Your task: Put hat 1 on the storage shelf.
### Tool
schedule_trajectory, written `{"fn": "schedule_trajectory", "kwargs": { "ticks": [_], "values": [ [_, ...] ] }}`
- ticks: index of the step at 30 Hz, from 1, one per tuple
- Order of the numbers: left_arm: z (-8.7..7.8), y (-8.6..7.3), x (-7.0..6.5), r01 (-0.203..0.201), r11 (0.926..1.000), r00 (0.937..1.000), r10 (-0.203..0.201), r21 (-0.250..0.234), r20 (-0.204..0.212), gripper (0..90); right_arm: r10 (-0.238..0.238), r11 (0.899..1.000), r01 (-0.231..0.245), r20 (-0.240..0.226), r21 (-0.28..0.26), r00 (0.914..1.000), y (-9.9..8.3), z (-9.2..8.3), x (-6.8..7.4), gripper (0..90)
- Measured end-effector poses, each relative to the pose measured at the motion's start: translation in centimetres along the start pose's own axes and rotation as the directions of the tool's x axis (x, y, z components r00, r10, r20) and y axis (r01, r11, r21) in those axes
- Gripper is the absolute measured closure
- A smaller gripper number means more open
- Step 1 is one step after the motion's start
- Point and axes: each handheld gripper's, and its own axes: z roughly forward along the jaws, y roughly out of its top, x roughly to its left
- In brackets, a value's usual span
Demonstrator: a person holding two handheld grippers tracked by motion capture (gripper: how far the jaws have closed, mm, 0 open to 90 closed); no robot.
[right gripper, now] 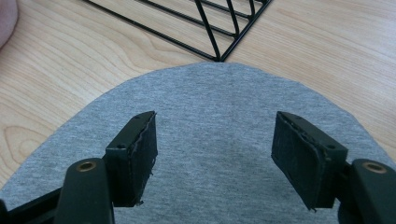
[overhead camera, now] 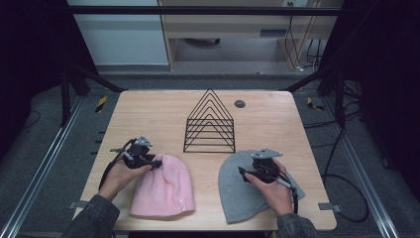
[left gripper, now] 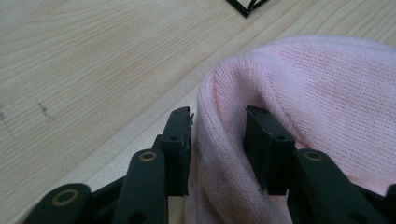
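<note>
Left gripper pinches pink beanie — right gripper wide, seemingly above grey beanie.

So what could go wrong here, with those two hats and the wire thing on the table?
1. The left tongs pinch just a raised fold at the edge of the pink hat; the soft knit might slip out when lifted.
2. The right tongs hang open over the flat grey hat, which offers no fold to grab, so they may close on nothing or scrape the table.
3. The grey hat's tip lies right beside the black wire rack, which could get snagged or nudged.
</note>
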Motion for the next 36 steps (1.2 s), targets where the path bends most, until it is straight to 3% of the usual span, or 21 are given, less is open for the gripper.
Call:
{"fn": "schedule_trajectory", "kwargs": {
  "ticks": [5, 10, 17, 27, 36],
  "values": [
    [0.2, -0.1, 0.0, 0.013, 0.9999, 0.9999, -0.013, 0.001, -0.007, 63.1, -0.008, 1.000, 0.008, 0.001, 0.005, 1.0000, 0.0, 0.1, 0.0, 30.3],
    [0.4, -0.2, -0.3, 0.013, 0.9997, 0.9999, -0.013, 0.020, 0.000, 73.1, -0.012, 1.000, 0.012, -0.003, 0.007, 0.9999, 0.0, 0.2, 0.1, 29.9],
    [0.2, -0.2, -0.5, 0.022, 0.9997, 0.9997, -0.022, 0.004, 0.008, 78.8, -0.006, 1.000, 0.006, -0.007, 0.005, 1.0000, 0.1, 0.1, 0.1, 29.9],
    [-2.5, -0.2, -1.5, -0.008, 0.9945, 0.9998, 0.006, -0.104, -0.021, 80.1, -0.016, 1.000, 0.016, -0.008, 0.005, 0.9998, 0.2, 0.1, 0.2, 30.0],
    [-5.2, 0.5, -2.3, -0.039, 0.9788, 0.9992, 0.039, -0.201, -0.003, 81.0, -0.018, 1.000, 0.018, -0.005, 0.006, 0.9998, 0.2, 0.0, 0.1, 30.1]
  ]
}}
